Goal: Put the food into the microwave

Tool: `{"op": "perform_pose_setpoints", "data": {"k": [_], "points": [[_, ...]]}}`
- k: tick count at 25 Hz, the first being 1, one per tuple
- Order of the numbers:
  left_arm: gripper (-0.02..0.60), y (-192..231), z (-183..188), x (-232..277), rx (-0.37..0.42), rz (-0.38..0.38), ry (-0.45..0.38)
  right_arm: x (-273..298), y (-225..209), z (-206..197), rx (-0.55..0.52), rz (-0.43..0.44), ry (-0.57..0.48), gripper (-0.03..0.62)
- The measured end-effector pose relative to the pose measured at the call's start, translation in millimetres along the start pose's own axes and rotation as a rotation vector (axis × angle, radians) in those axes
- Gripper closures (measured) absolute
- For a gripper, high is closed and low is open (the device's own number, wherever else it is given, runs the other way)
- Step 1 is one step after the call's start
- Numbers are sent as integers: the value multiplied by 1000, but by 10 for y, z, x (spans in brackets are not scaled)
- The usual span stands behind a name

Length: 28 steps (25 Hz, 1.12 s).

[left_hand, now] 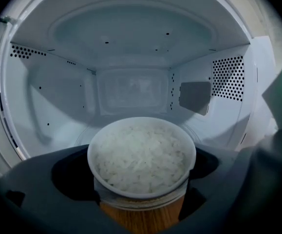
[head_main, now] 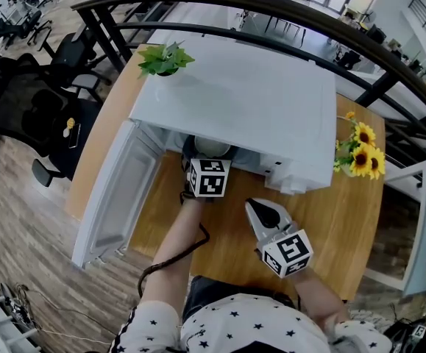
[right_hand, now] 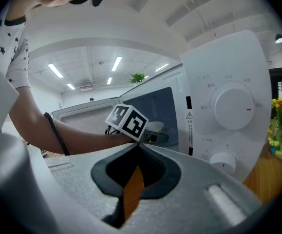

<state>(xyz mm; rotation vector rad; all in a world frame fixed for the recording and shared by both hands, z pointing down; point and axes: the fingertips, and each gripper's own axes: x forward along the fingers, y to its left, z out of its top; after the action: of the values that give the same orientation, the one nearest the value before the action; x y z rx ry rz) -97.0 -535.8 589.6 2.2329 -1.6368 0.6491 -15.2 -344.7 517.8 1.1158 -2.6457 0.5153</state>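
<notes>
The bowl of rice (left_hand: pixel 141 155) is sitting between the jaws of the left gripper (left_hand: pixel 141 186), which are closing on its lower sides and holding it level, right at the mouth of the microwave (head_main: pixel 249 101). In the left gripper view, the white cavity is opening up ahead of the bowl, while a strip of wooden counter (head_main: pixel 220 234) is showing just under it. From that I'm judging the bowl isn't yet over the cavity floor. The door (head_main: pixel 113 197) is hanging wide open to the left, well out of the way. The right gripper (right_hand: pixel 133 150) is hovering over the counter in front of the control panel, its jaws pressed together on nothing. To finish this well, I'm thinking of going straight in, keeping the rim flat so no rice spills. I'd clear the front sill, set the bowl down near the middle, then open the jaws only once it's resting.
</notes>
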Motion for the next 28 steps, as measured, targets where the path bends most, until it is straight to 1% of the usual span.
{"op": "perform_pose_setpoints", "data": {"k": [5,9,17,22,26,28], "points": [[64,10,-20,-12,-24,10,7,-20,19,25,-1,-8,-8,588],[64,-33,2,-89,-37,-8,8,-60,49,60,-5,-17,-20,589],[64,-81,38,-581,-60,-2,-47,-228,175,160,-9,-59,-58,589],[66,-206,0,-978,-59,-70,-43,-386,369,221,-11,-75,-89,589],[66,-332,-32,-1319,-76,-130,-79,-523,535,256,-24,-81,-114,589],[69,-381,-60,-1497,-96,-147,-100,-602,611,257,-33,-85,-127,588]]}}
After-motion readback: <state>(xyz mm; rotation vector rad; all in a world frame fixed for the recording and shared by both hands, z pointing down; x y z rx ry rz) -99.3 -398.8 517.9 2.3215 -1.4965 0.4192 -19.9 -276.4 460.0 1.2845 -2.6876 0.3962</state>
